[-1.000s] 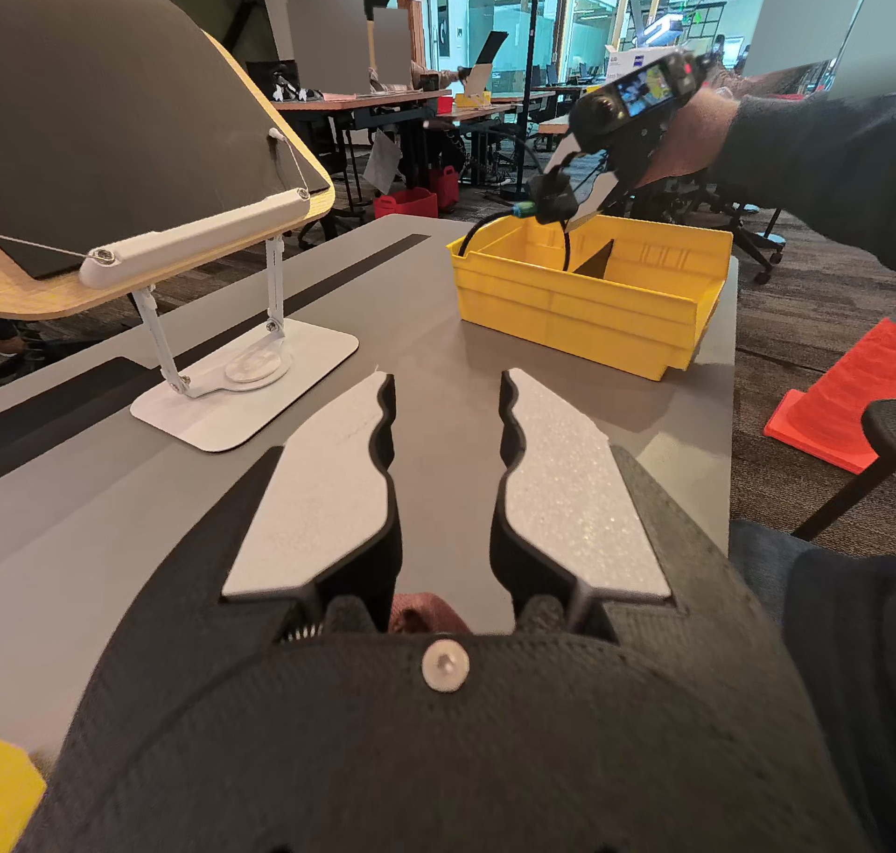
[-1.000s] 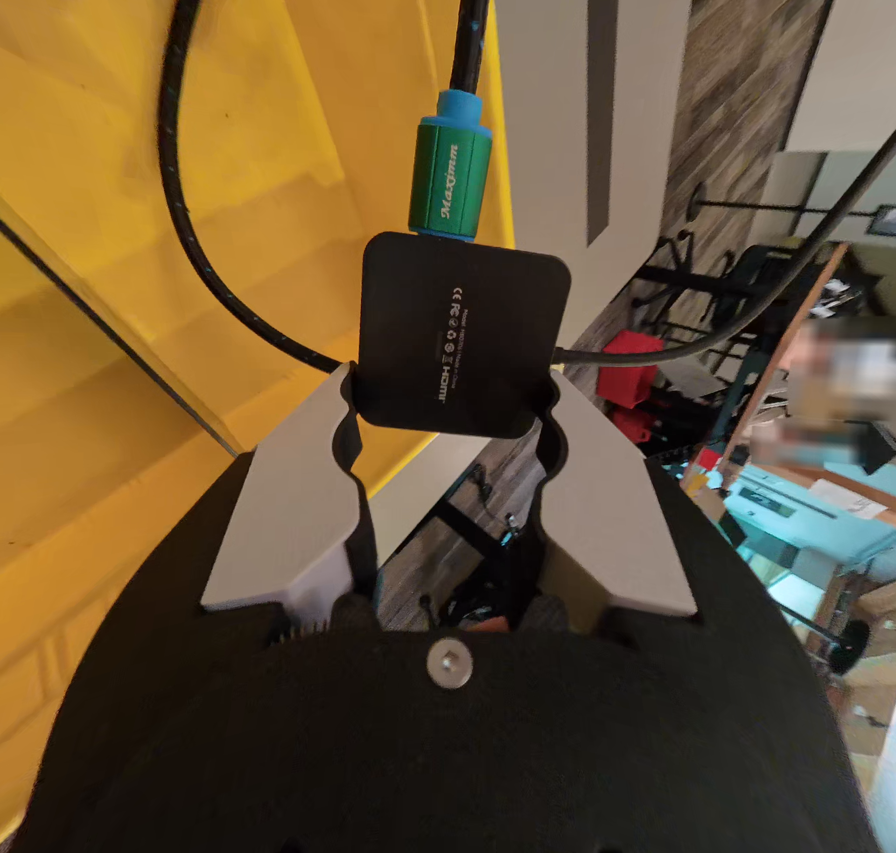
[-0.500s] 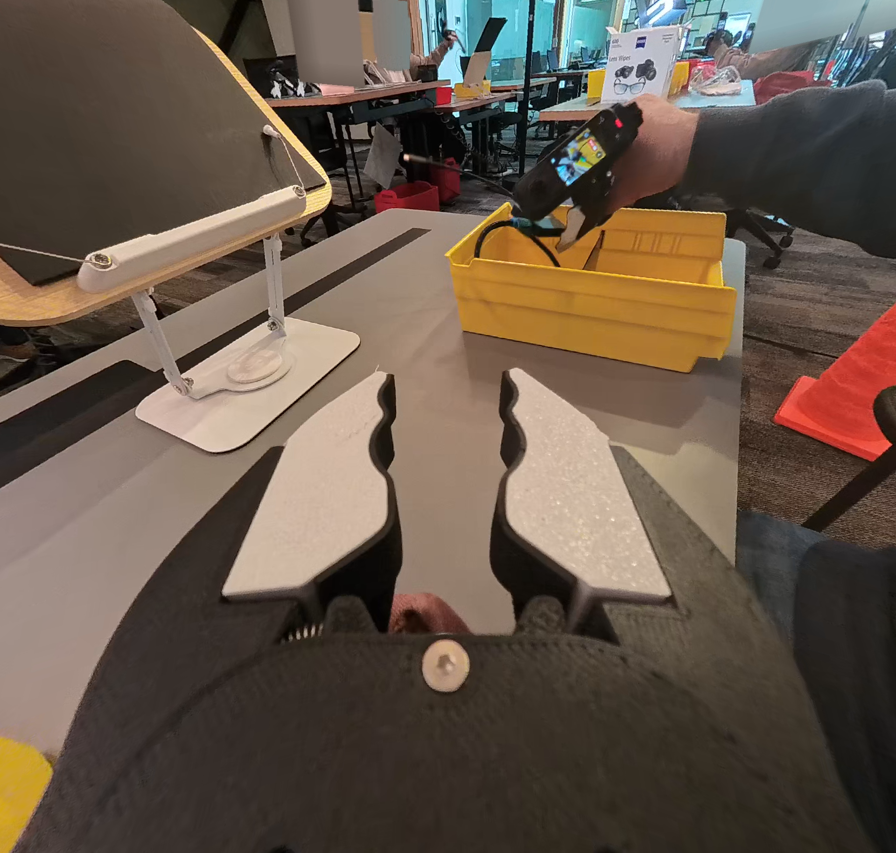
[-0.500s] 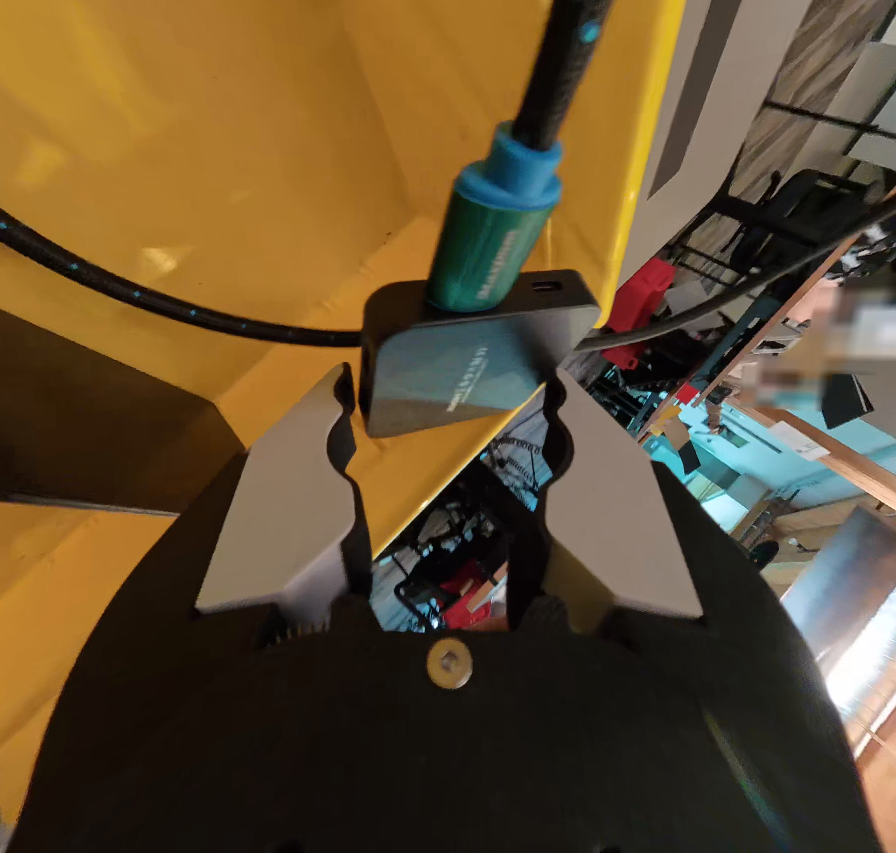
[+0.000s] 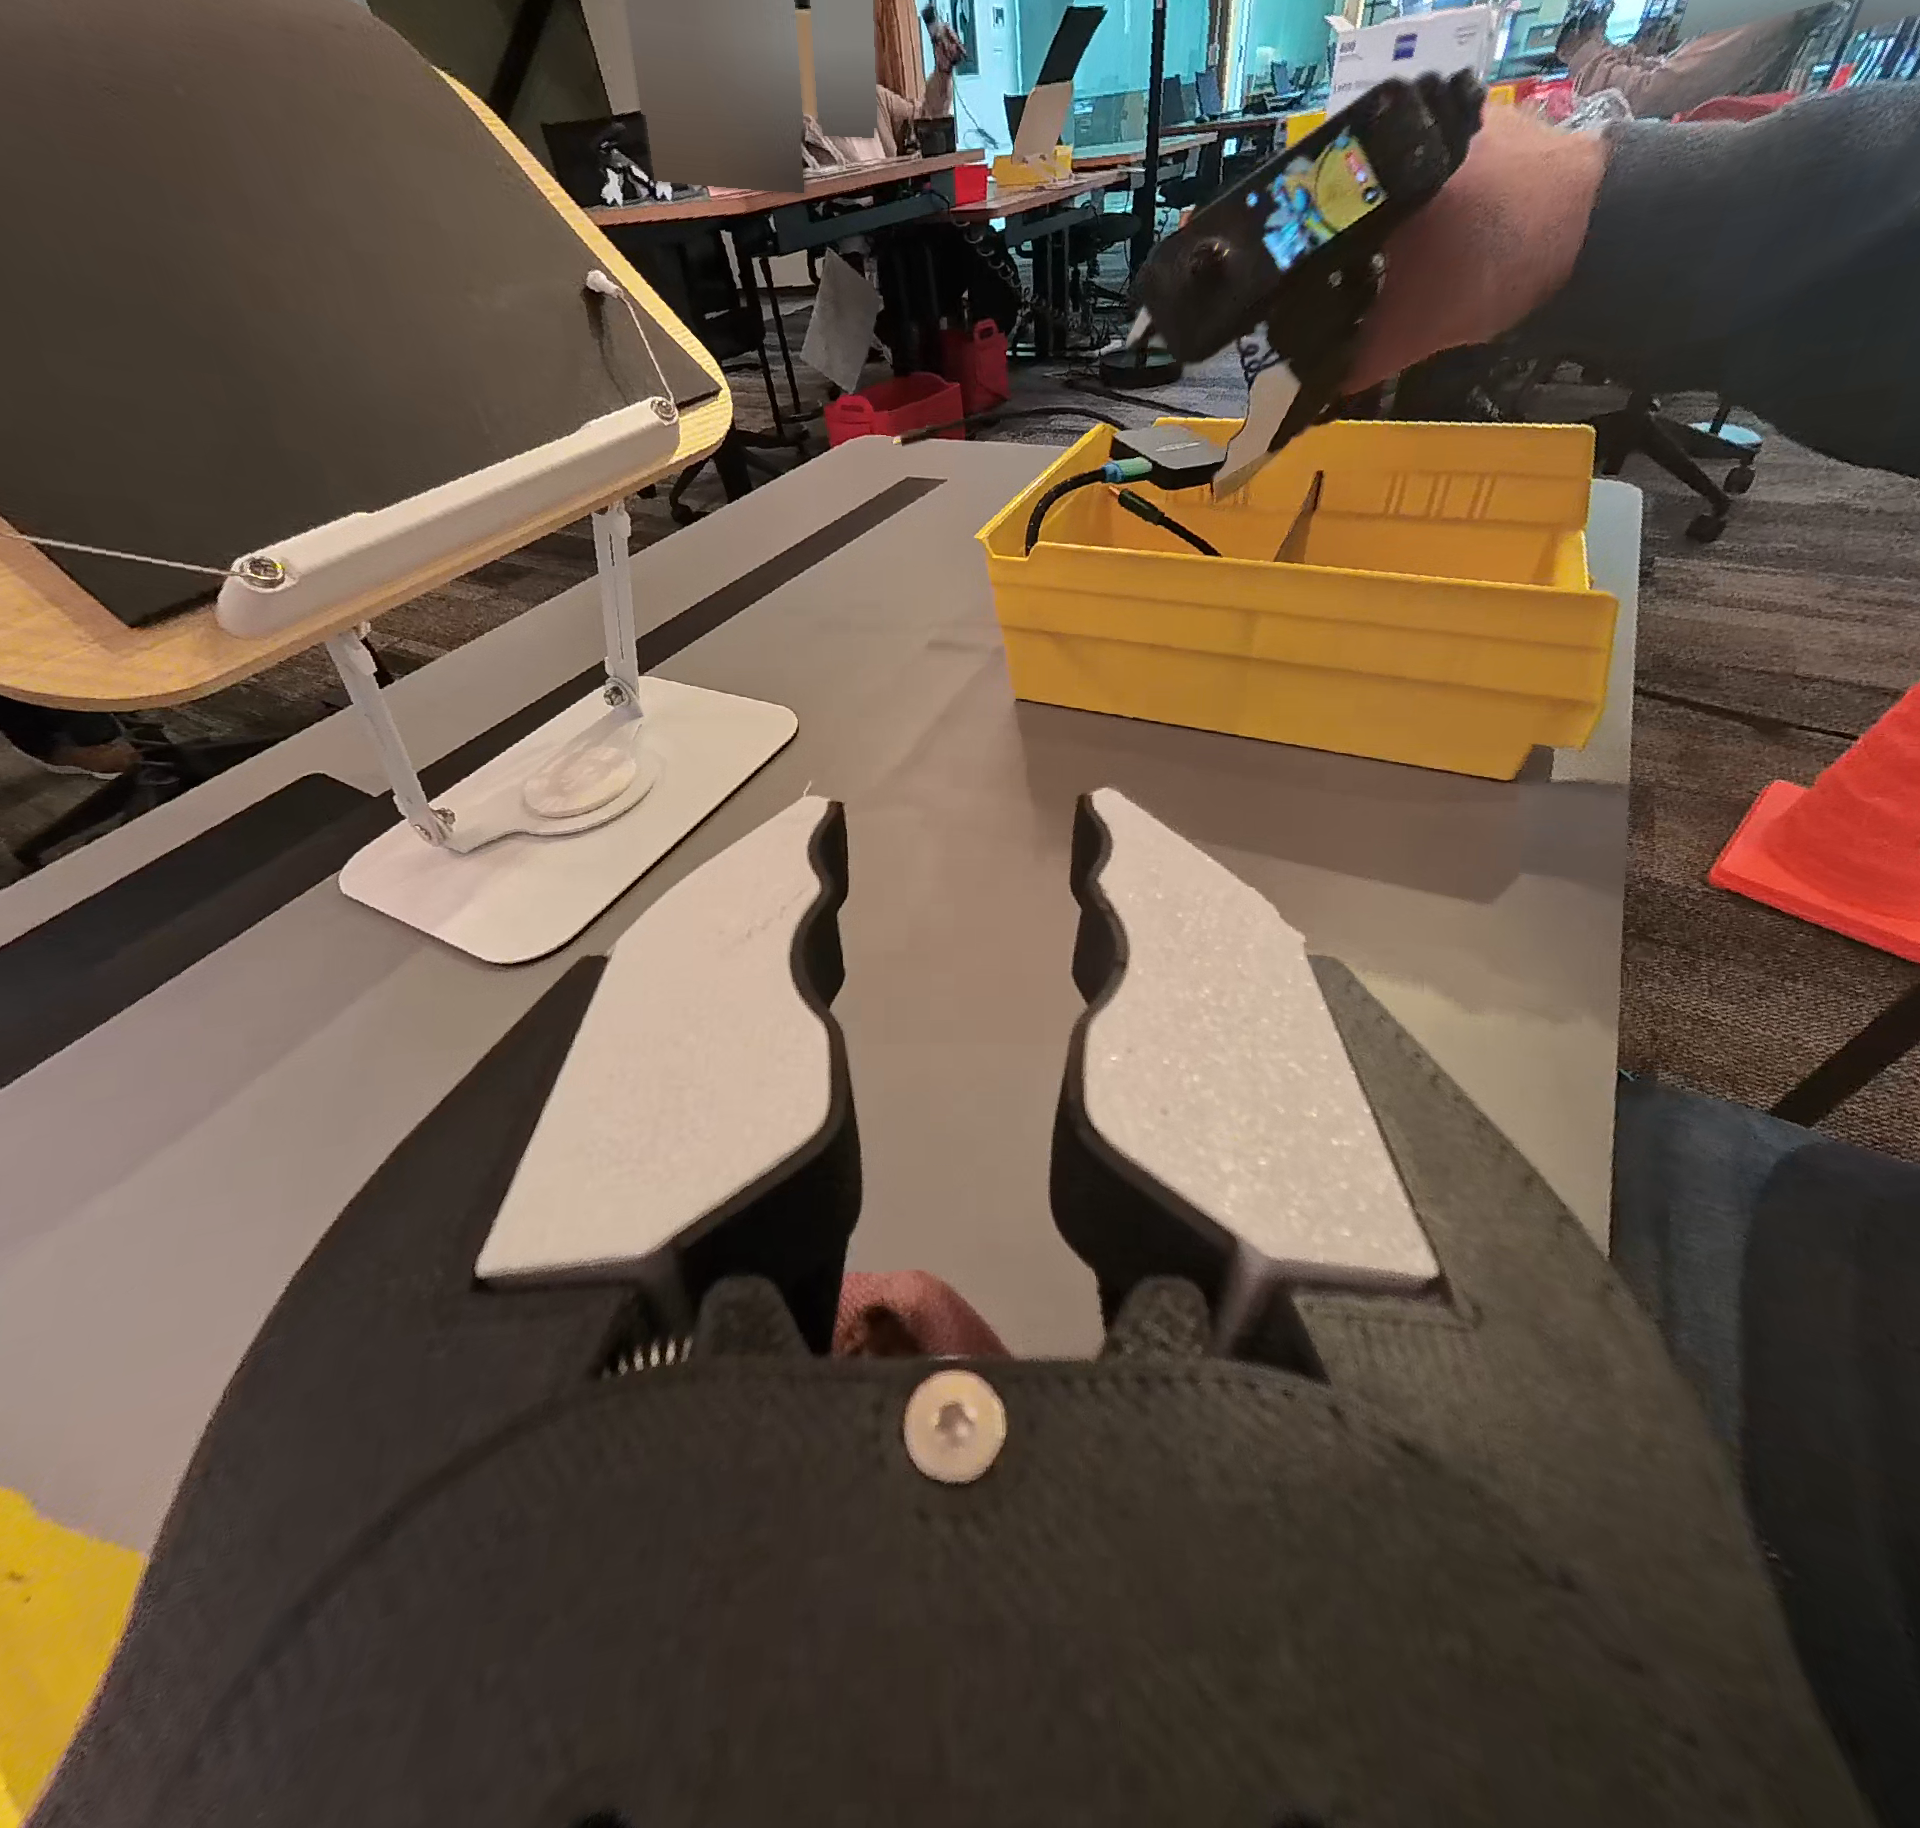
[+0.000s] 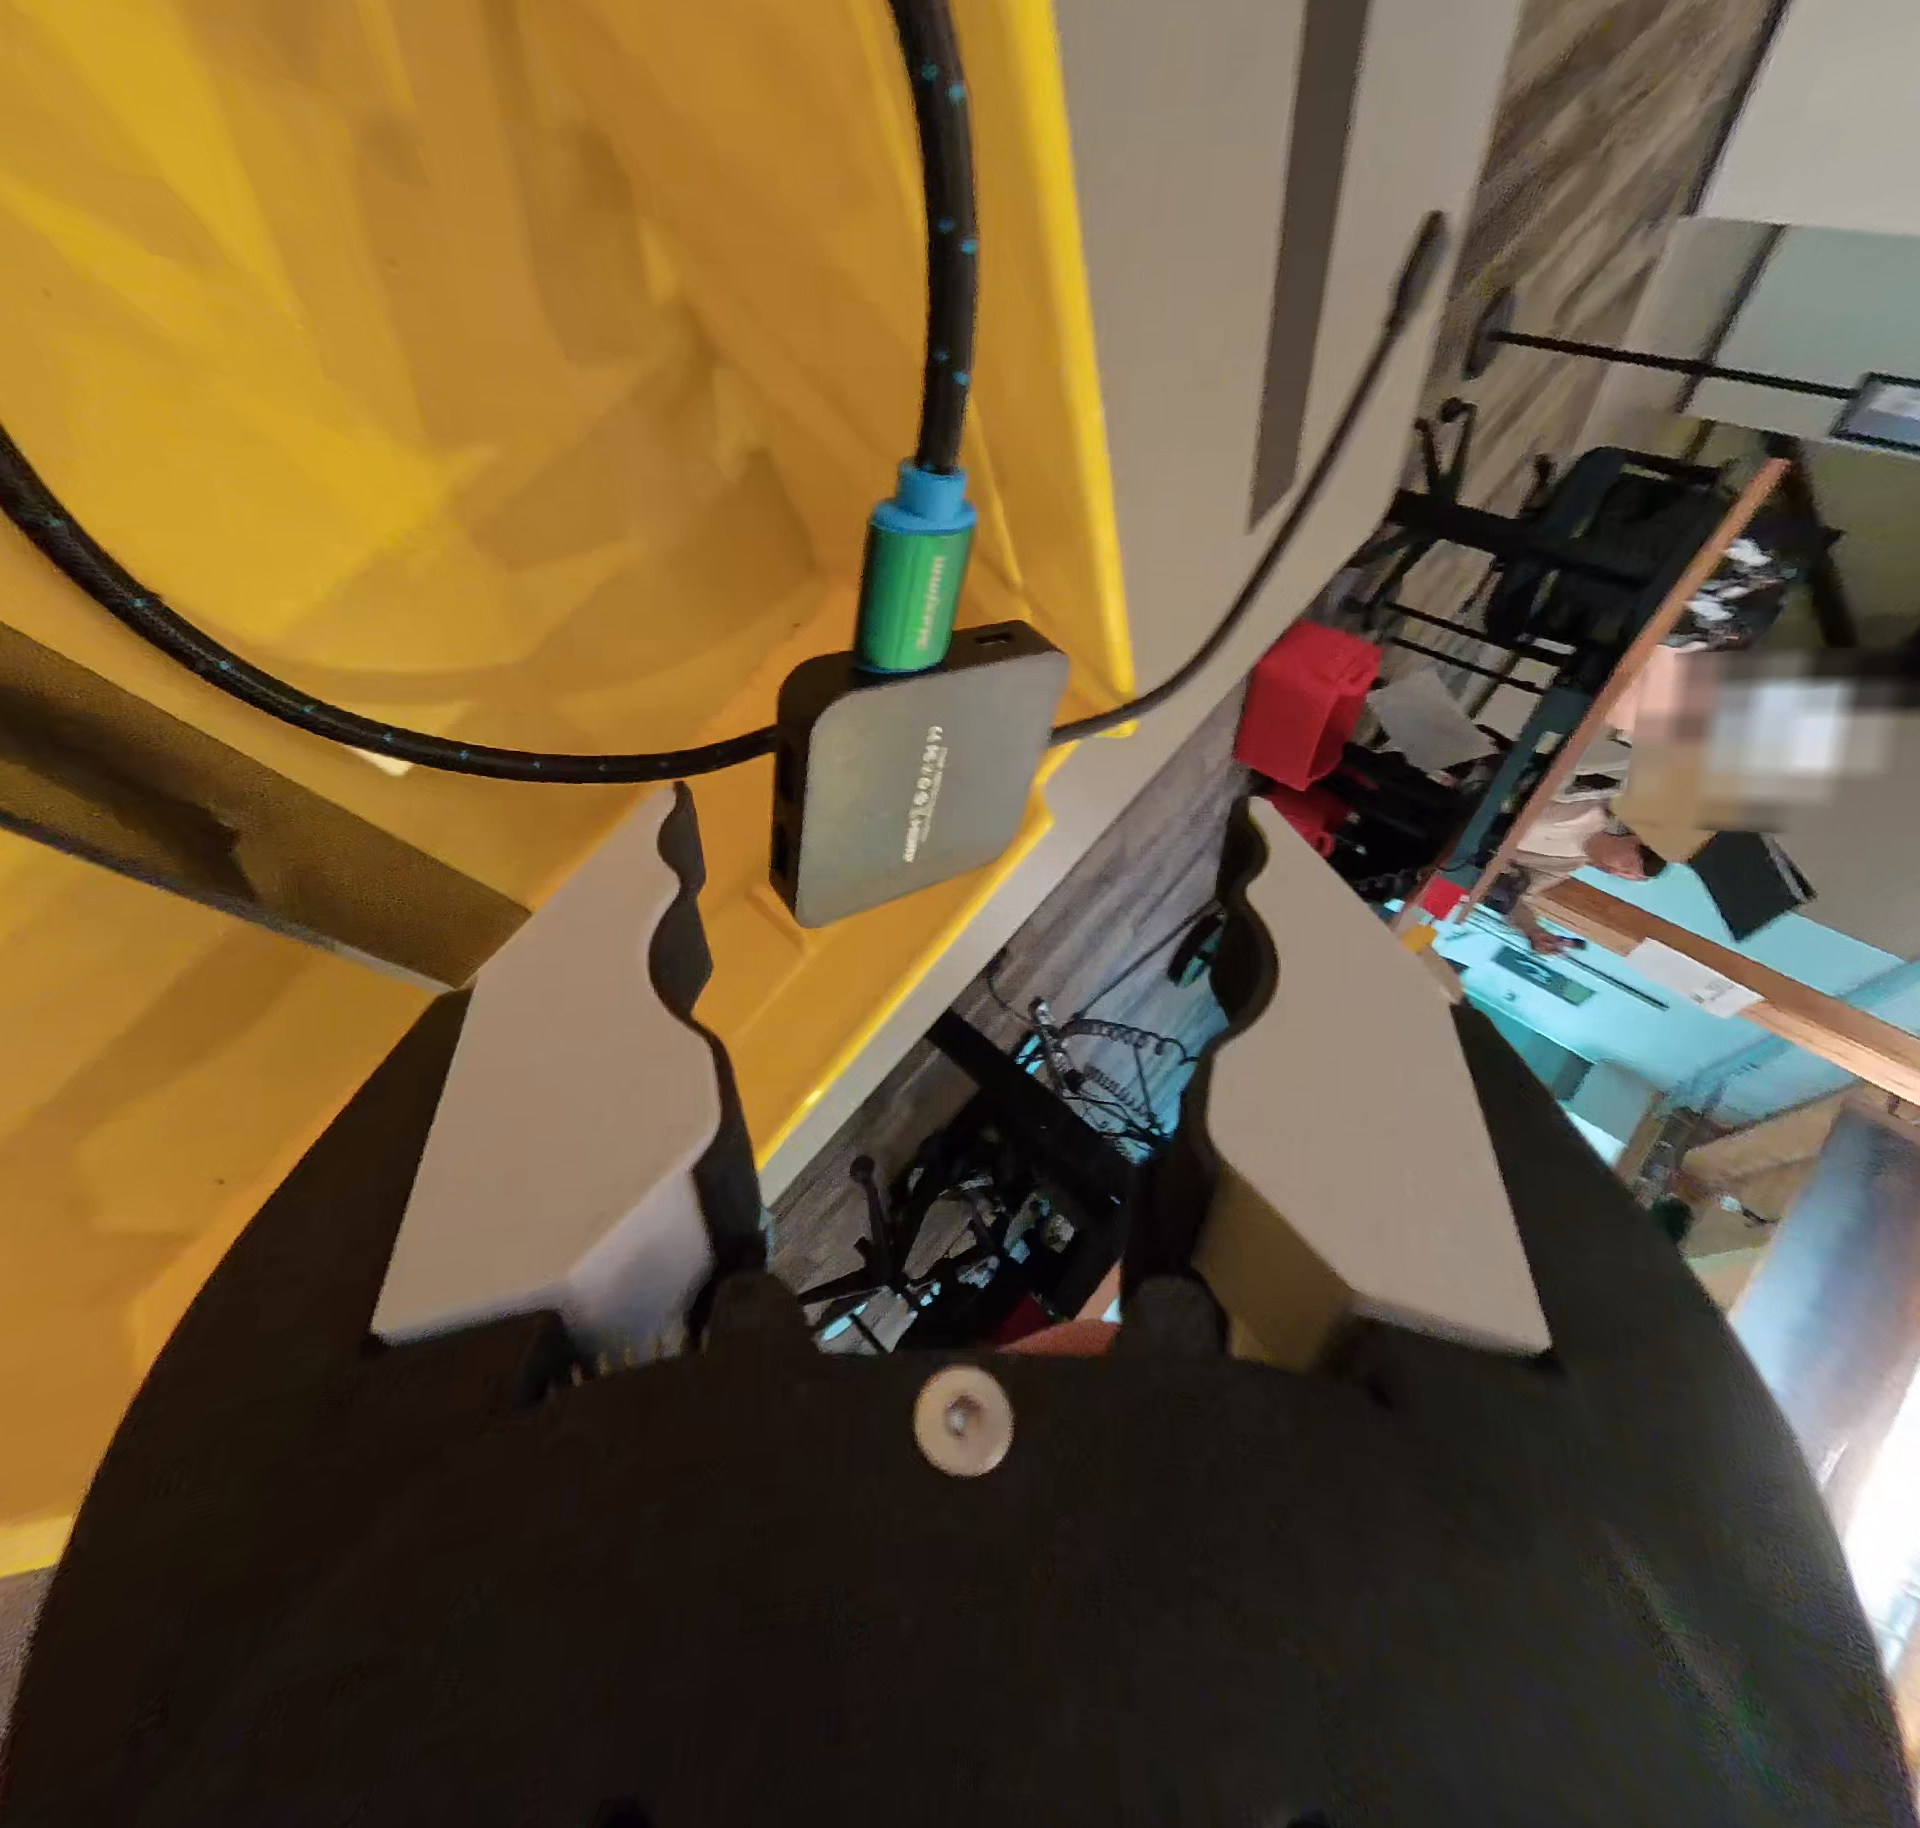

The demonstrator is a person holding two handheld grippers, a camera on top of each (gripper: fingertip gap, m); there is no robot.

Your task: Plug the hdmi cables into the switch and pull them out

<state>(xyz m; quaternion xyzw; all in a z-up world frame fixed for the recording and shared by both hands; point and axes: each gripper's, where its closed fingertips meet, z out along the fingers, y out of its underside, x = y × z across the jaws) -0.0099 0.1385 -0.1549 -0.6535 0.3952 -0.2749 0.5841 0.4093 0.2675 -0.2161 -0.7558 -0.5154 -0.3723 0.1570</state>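
Small dark-grey square HDMI switch (image 6: 920, 786) with green-shelled plug (image 6: 914, 594) seated, just beyond the right gripper (image 6: 966, 843), jaws spread and empty; left gripper (image 5: 956, 905) well apart, likewise agape.

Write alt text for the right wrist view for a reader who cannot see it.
The right gripper is open, its fingers apart and clear of a small dark HDMI switch just beyond them, over a yellow bin. A braided black cable with a green plug is plugged into the switch; blurred office furniture fills the right side.
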